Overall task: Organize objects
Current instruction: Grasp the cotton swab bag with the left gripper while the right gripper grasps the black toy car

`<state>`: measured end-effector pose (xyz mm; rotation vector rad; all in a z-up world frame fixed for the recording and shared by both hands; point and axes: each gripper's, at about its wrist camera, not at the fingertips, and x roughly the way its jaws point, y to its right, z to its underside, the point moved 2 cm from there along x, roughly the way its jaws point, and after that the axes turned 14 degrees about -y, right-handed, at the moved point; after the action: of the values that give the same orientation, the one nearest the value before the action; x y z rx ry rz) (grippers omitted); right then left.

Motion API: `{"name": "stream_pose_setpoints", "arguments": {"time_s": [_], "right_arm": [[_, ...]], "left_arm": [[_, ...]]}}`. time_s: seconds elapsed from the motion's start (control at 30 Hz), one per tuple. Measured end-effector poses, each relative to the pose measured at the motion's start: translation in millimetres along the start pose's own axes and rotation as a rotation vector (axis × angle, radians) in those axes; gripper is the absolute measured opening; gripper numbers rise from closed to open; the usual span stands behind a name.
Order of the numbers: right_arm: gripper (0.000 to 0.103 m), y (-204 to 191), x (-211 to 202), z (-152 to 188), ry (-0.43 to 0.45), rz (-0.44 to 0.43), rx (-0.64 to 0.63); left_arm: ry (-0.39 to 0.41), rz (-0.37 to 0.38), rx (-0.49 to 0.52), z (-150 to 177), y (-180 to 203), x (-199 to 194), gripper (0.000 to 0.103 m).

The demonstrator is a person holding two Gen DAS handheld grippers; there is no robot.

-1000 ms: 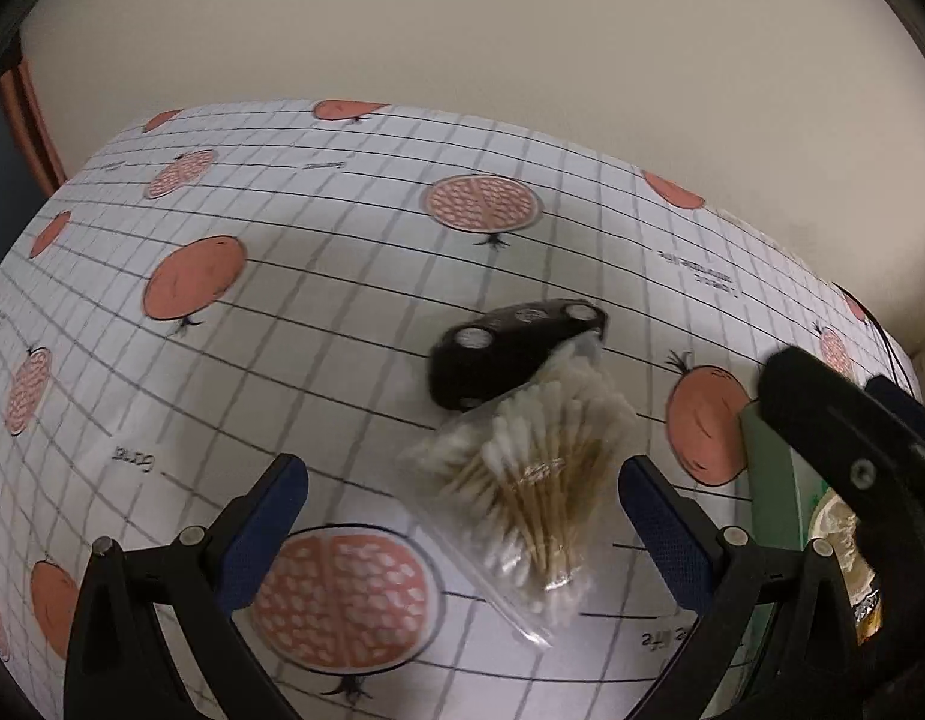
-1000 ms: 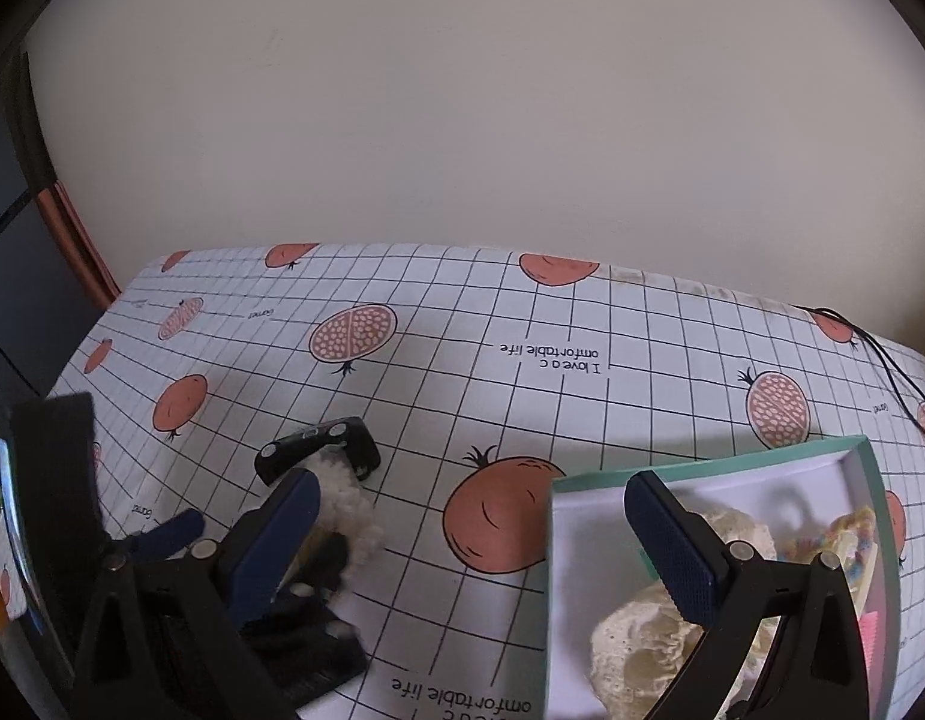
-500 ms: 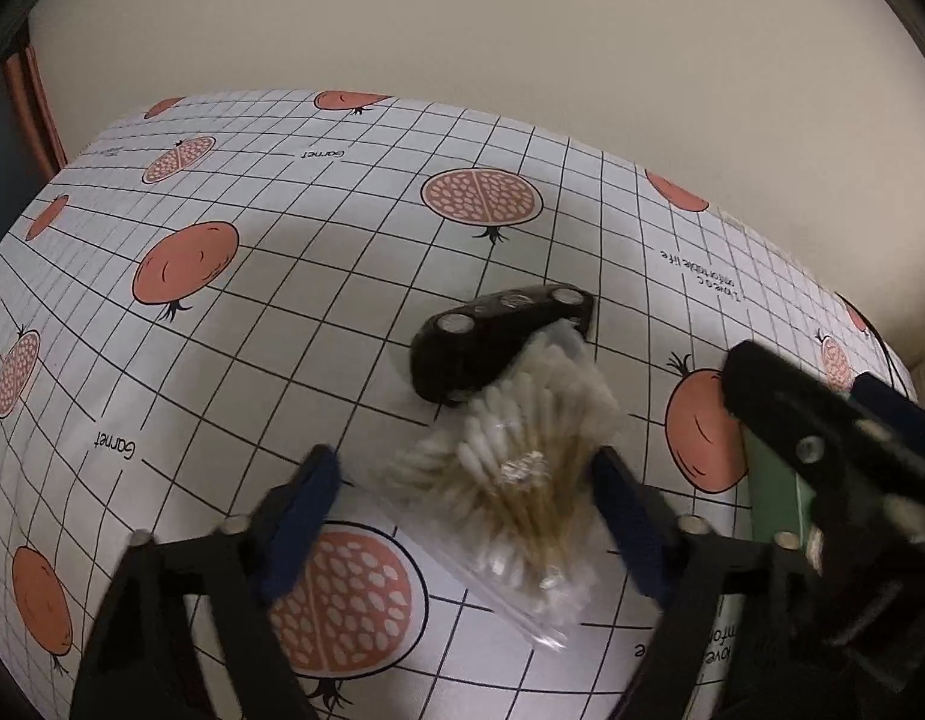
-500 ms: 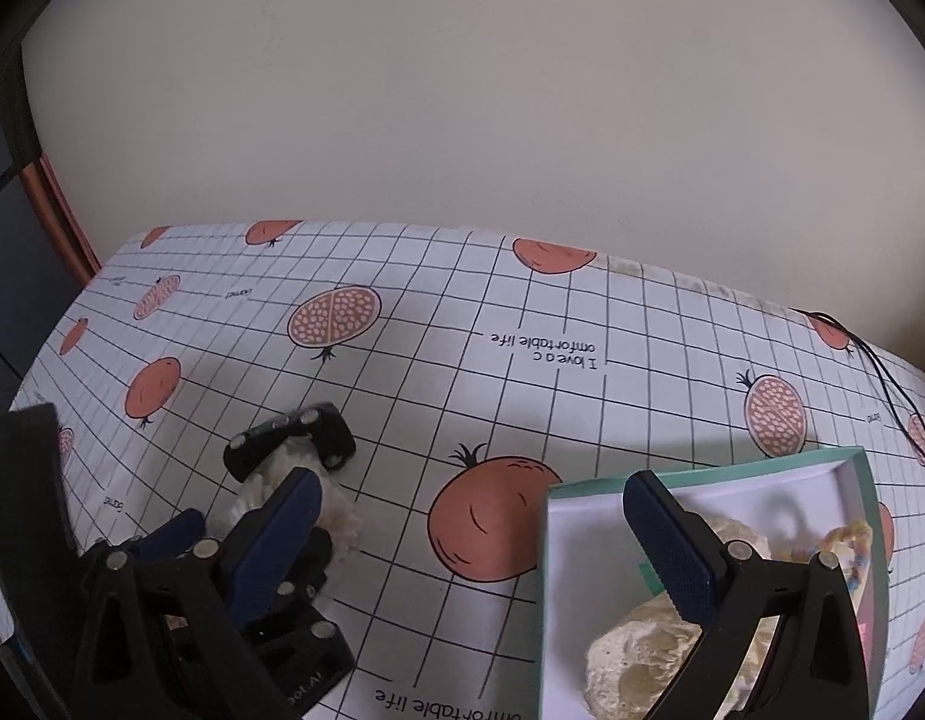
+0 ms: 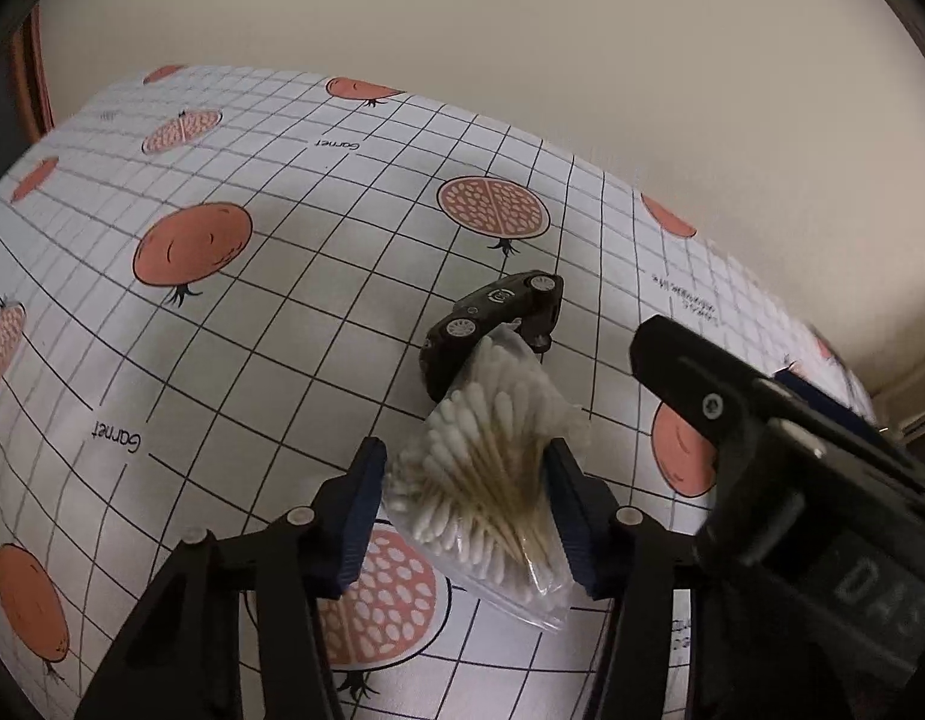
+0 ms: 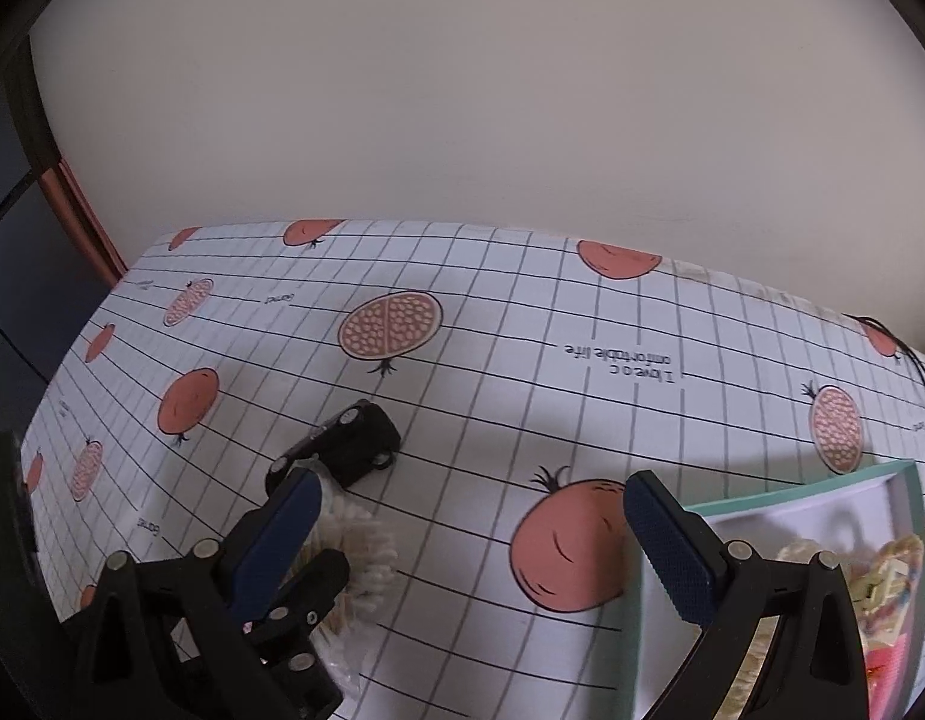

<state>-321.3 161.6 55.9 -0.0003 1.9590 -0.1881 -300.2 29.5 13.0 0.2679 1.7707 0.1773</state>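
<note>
Pomegranate-print cloth (image 5: 234,360) — clear bag of cotton swabs (image 5: 492,480), wooden stems.

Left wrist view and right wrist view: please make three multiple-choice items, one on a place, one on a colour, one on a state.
1. Where is the toy car?
A. just beyond the bag of cotton swabs
B. inside the box
C. between the fingers of the right tool

2. What colour is the rim of the box?
A. red
B. green
C. black

3. How is the left tool?
A. wide open, far from everything
B. shut on the toy car
C. closed against both sides of the bag

Answers: 1 A, the car touches the bag's far end. 2 B, the edge is pale green. 3 C, both blue pads press the bag; the right tool is open and empty.
</note>
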Motion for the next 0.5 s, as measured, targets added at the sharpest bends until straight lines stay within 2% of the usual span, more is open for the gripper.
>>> {"name": "stream_pose_setpoints", "arguments": {"time_s": [0.2, 0.5], "right_arm": [[0.102, -15, 7, -6, -0.016, -0.031, -0.013], [0.101, -38, 19, -11, -0.038, -0.057, -0.028]], "left_arm": [[0.012, -0.009, -0.030, -5, -18, -17, 0.054], [0.063, -0.108, -0.114, -11, -57, -44, 0.053]]}}
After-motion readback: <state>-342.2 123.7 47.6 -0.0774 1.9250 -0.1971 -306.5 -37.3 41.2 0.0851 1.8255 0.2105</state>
